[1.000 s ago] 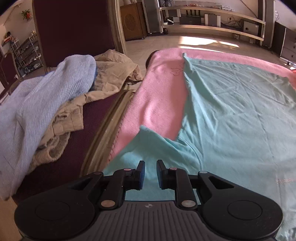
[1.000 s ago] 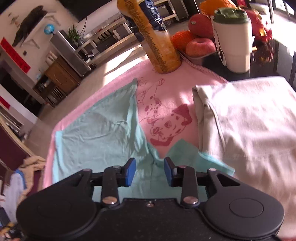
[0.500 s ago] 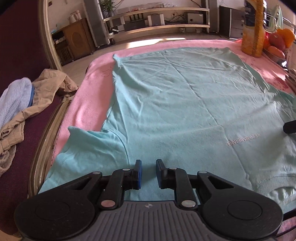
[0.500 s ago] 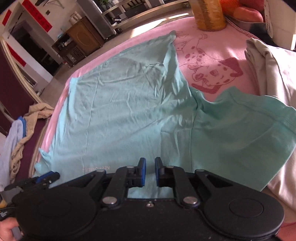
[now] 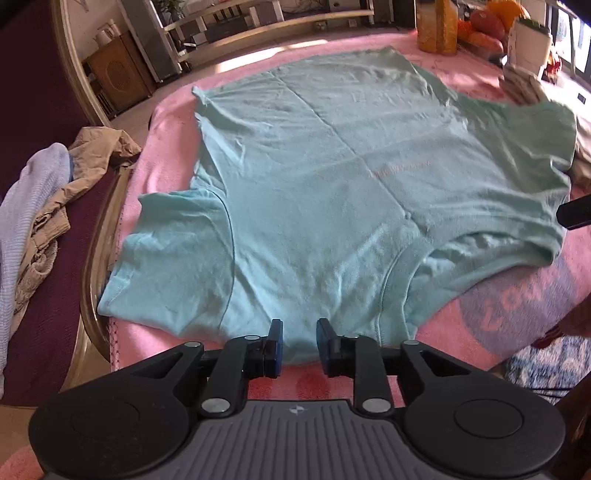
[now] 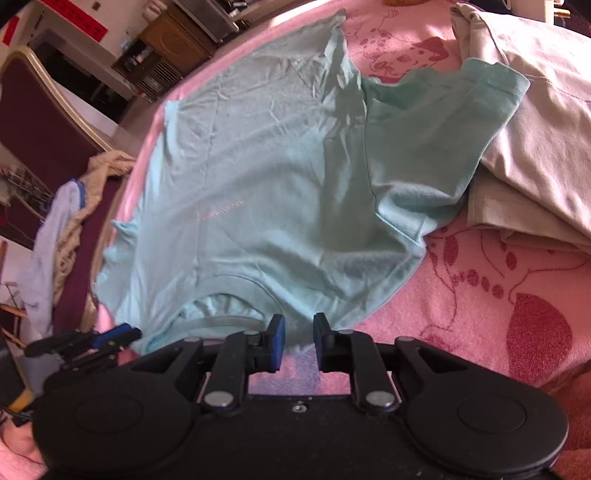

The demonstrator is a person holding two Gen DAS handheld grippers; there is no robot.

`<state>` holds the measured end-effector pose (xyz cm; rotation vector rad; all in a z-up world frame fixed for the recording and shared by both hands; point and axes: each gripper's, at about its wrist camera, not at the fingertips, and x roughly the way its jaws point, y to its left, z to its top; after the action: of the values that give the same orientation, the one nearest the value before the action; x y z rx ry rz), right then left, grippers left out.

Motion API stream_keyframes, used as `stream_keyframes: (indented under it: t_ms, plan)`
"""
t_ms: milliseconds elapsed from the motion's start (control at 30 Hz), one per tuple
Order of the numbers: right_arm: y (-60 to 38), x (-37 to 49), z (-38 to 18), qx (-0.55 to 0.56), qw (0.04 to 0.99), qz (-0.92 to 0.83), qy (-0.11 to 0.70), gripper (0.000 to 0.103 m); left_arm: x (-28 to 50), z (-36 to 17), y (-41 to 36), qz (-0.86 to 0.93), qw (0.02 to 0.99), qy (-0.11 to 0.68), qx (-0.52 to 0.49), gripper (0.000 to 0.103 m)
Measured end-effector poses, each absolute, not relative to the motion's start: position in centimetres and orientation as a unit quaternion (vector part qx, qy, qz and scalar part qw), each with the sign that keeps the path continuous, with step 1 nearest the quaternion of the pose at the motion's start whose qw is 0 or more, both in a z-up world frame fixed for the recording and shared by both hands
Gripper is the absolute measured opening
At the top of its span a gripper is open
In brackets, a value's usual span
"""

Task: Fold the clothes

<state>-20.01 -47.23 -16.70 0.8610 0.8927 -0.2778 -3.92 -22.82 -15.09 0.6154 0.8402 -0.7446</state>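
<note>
A mint-green T-shirt [image 5: 332, 184] is shown spread flat on a pink blanket [image 5: 517, 306], its neckline toward both grippers and its hem at the far end, so that the long axis runs away from the cameras. The left gripper [image 5: 298, 345] is placed over the near shoulder edge on the side of the left sleeve [image 5: 173, 258]; its jaws are opening, and the shirt's edge is seen in the gap, though no pinch by the pads can be made out. The right gripper [image 6: 297, 341] is placed just beside the collar [image 6: 225, 291], on the side of the right sleeve [image 6: 443, 129]; its jaws are likewise opening, with cloth seen in the gap but not visibly clamped. Each sleeve is judged nearer to its own gripper, so a lengthwise fold of either side can be taken by the matching hand.

In the right wrist view alone are shown a folded beige garment [image 6: 535, 129], overlapped by the right sleeve, and the left gripper's blue-tipped fingers beside the collar. In the left wrist view alone are shown a bottle [image 5: 436, 26] and a white cup [image 5: 528, 44] beyond the hem. A pile of clothes [image 5: 40, 206] on a chair [image 5: 66, 280] is given most fully in the left wrist view.
</note>
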Motion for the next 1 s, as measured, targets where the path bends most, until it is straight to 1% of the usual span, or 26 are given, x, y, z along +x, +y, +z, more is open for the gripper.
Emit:
stream_keyframes:
  t_ms: [100,133,167,200,333,467,500,567,600,633,733,767,800,833,933,1000]
  plan:
    - [-47.5,-20.7,-15.6,0.407,0.819,-0.131,0.382,0.016,-3.1,-13.5,-22.3,-0.352,0.821,0.382,0.238,0.026]
    - [-47.5,-20.8,-15.5,0.41,0.822,-0.13,0.375,0.012,-2.8,-13.3,-22.3,-0.35,0.825,0.381,0.227,0.025]
    - [-47.7,-20.6,-15.6,0.415,0.821,-0.128,0.371,0.012,-2.5,-13.4,-22.4,-0.346,0.827,0.384,0.221,0.024]
    - [-47.8,-20.5,-15.8,0.421,0.819,-0.127,0.368,0.012,-2.3,-13.7,-22.8,-0.345,0.827,0.387,0.219,0.022]
    - [-47.9,-18.5,-17.6,0.445,0.806,-0.126,0.371,0.012,-1.8,-14.8,-24.9,-0.36,0.824,0.382,0.214,0.022]
    - [-46.4,-16.3,-17.8,0.387,0.834,-0.146,0.365,0.012,-2.7,-17.1,-26.9,-0.391,0.807,0.364,0.253,0.02]
    - [-46.2,-16.0,-17.9,0.38,0.836,-0.139,0.369,0.012,-3.2,-17.4,-27.0,-0.397,0.802,0.36,0.266,0.017]
    - [-45.6,-15.3,-18.2,0.366,0.839,-0.126,0.382,0.012,-3.9,-17.6,-26.9,-0.409,0.788,0.362,0.285,0.009]
    - [-45.3,-15.0,-18.8,0.36,0.831,-0.122,0.407,0.012,-4.2,-17.5,-26.7,-0.415,0.779,0.37,0.291,0.001]
    - [-45.0,-15.0,-19.2,0.357,0.821,-0.116,0.43,0.007,-4.5,-17.4,-26.4,-0.42,0.77,0.378,0.297,0.0]
    - [-44.5,-16.7,-18.8,0.352,0.814,-0.115,0.447,0.005,-5.1,-17.0,-25.1,-0.419,0.764,0.388,0.302,0.0]
    - [-44.5,-17.4,-18.6,0.354,0.814,-0.114,0.447,0.005,-4.9,-16.9,-24.9,-0.413,0.767,0.394,0.294,0.001]
    - [-44.7,-18.0,-18.4,0.358,0.814,-0.114,0.442,0.005,-4.6,-16.6,-24.8,-0.404,0.772,0.398,0.287,0.012]
    - [-45.1,-18.6,-17.9,0.366,0.817,-0.118,0.429,0.009,-4.4,-16.2,-24.7,-0.397,0.781,0.392,0.28,0.023]
    - [-47.0,-20.8,-15.7,0.392,0.837,-0.143,0.355,0.013,-3.9,-14.6,-24.5,-0.376,0.808,0.374,0.257,0.029]
    - [-49.1,-22.4,-14.6,0.429,0.831,-0.177,0.306,0.014,-3.3,-13.4,-25.0,-0.362,0.82,0.371,0.243,0.031]
